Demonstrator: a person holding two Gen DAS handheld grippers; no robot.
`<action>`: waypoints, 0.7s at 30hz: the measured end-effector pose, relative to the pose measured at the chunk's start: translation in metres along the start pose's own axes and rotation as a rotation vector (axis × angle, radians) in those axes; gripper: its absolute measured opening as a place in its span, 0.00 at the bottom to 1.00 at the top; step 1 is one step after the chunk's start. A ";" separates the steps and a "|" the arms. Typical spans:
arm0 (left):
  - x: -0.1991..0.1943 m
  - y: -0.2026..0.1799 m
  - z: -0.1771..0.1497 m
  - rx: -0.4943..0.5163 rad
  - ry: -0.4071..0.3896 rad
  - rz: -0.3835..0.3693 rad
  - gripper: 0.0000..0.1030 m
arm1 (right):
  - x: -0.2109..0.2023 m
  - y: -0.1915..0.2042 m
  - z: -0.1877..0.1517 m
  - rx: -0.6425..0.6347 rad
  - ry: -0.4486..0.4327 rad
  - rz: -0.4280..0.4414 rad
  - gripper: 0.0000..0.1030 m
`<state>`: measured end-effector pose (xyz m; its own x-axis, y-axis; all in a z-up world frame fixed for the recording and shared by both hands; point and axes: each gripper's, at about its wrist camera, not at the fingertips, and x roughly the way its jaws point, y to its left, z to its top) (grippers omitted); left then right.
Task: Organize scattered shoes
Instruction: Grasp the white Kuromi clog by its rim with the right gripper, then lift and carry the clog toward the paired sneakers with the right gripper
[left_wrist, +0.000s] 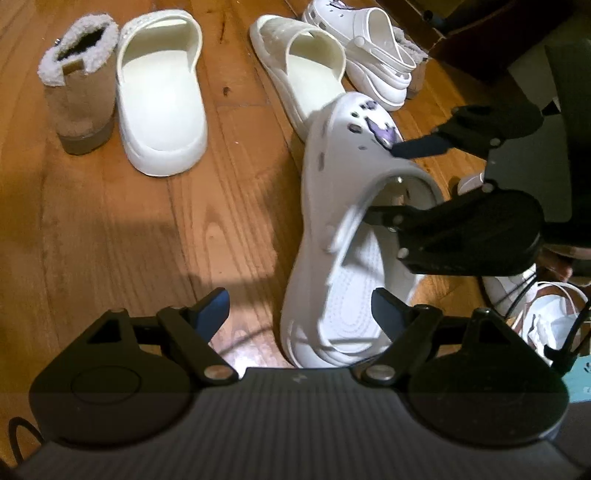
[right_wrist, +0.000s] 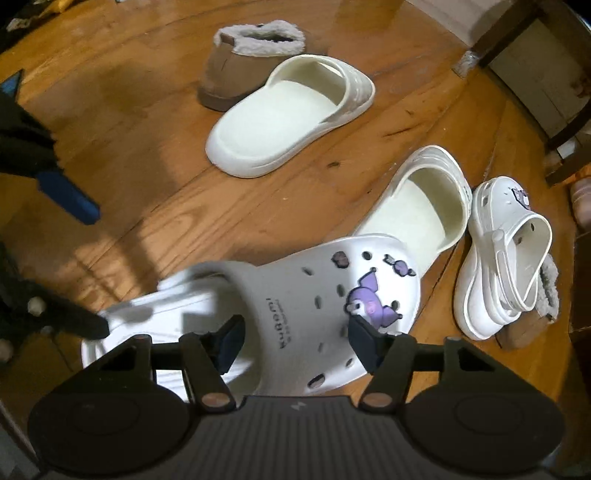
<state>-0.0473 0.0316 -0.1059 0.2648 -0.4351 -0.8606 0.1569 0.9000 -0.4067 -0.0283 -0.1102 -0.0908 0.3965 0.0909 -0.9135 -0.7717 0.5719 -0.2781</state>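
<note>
A white clog with purple charms is tilted on the wooden floor. My right gripper has one finger inside the clog's opening and one on top of its upper, closed on the upper. My left gripper is open and empty, just left of the clog's heel. The matching clog lies further off. Two white slides and a tan fleece-lined boot sit on the floor.
A second tan boot lies partly under the far clog. Dark wooden furniture legs stand at the back right. A white sneaker and paper lie at the right. Bare wooden floor spreads to the left.
</note>
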 end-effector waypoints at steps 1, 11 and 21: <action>0.001 0.000 0.000 0.001 0.002 -0.002 0.82 | 0.001 0.001 0.000 -0.011 0.002 -0.013 0.54; -0.006 -0.002 -0.006 0.010 -0.009 -0.006 0.82 | -0.006 -0.007 0.000 0.081 0.045 -0.082 0.29; -0.034 -0.011 -0.006 0.041 -0.113 -0.019 0.85 | -0.008 -0.086 -0.023 0.764 0.242 0.136 0.15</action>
<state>-0.0642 0.0363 -0.0739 0.3668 -0.4543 -0.8118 0.2007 0.8907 -0.4078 0.0232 -0.1790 -0.0669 0.1379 0.0713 -0.9879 -0.2188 0.9750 0.0398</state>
